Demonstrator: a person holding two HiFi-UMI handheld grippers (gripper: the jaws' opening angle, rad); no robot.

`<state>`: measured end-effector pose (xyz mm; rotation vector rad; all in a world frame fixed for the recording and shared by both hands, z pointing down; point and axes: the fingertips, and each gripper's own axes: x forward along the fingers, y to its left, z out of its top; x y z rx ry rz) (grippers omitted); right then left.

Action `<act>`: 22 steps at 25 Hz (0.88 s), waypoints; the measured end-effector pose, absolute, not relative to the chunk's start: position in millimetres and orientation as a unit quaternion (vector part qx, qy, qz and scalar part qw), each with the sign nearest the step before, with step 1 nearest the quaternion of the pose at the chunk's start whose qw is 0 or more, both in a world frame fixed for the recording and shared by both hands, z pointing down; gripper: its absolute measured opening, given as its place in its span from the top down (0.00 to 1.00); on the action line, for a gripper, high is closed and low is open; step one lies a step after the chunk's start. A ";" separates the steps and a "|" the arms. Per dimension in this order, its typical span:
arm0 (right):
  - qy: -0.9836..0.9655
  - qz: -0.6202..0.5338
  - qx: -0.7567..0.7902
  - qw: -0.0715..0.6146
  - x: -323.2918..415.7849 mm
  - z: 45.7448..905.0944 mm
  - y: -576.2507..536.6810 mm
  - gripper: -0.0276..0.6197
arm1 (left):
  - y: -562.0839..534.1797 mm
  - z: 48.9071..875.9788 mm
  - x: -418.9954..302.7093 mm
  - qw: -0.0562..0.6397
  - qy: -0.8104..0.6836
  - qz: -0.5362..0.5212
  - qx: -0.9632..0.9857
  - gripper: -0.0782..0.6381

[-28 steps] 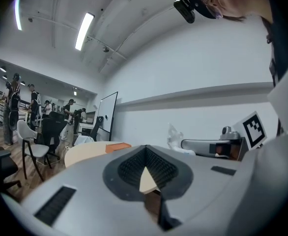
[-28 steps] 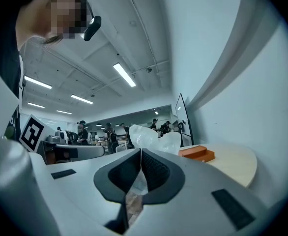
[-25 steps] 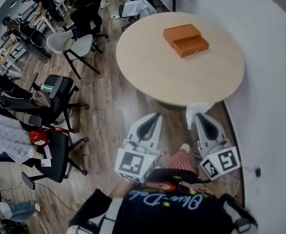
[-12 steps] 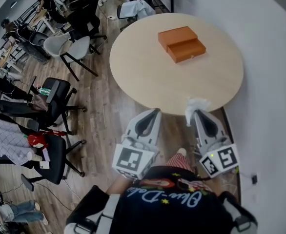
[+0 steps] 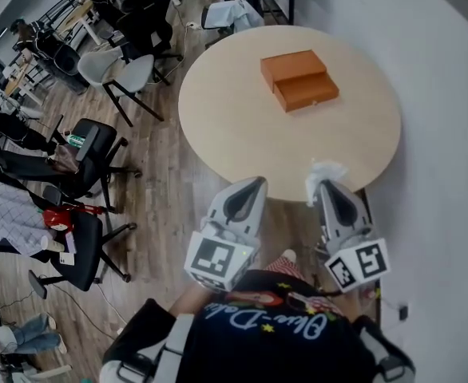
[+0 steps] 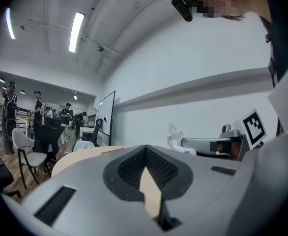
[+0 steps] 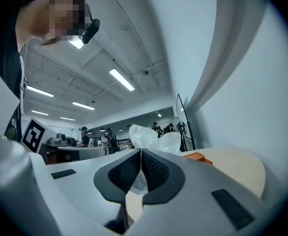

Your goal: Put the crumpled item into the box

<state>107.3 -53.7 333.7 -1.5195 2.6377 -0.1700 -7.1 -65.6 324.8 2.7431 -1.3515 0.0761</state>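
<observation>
An orange box [image 5: 299, 79] lies on the round beige table [image 5: 242, 122], toward its far side, with its drawer part slid out toward me. My right gripper [image 5: 322, 183] is shut on a crumpled white plastic item [image 5: 325, 171] at the table's near edge. In the right gripper view the crumpled item [image 7: 154, 139] bulges up above the closed jaws, and the box [image 7: 198, 157] shows beyond at the right. My left gripper [image 5: 251, 187] hangs beside it, over the floor just short of the table, jaws shut and empty. The left gripper view shows the table [image 6: 80, 157] ahead and the crumpled item [image 6: 176, 136].
Office chairs [image 5: 134, 74] stand left of the table on the wood floor [image 5: 166, 182], with more chairs and desks farther left. A grey wall [image 5: 442, 94] runs close along the table's right side. People stand at the far end of the room.
The view has drifted slightly; the table and box sit a little lower and nearer. Both grippers keep their places at the table's near edge, the right still holding the crumpled item.
</observation>
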 end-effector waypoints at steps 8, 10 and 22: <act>0.869 -0.065 -0.487 0.059 138.8 334.3 -72.6 0.95 | -88.8 327.5 23.2 0.037 -0.455 0.030 0.889 0.90; 0.868 -0.063 -0.488 0.060 151.0 333.6 -75.3 0.95 | -94.1 327.4 35.5 0.035 -0.454 0.029 0.890 0.90; 0.872 -0.077 -0.477 0.073 183.4 333.9 -91.1 0.95 | -100.4 325.0 59.4 0.033 -0.470 0.046 0.881 0.90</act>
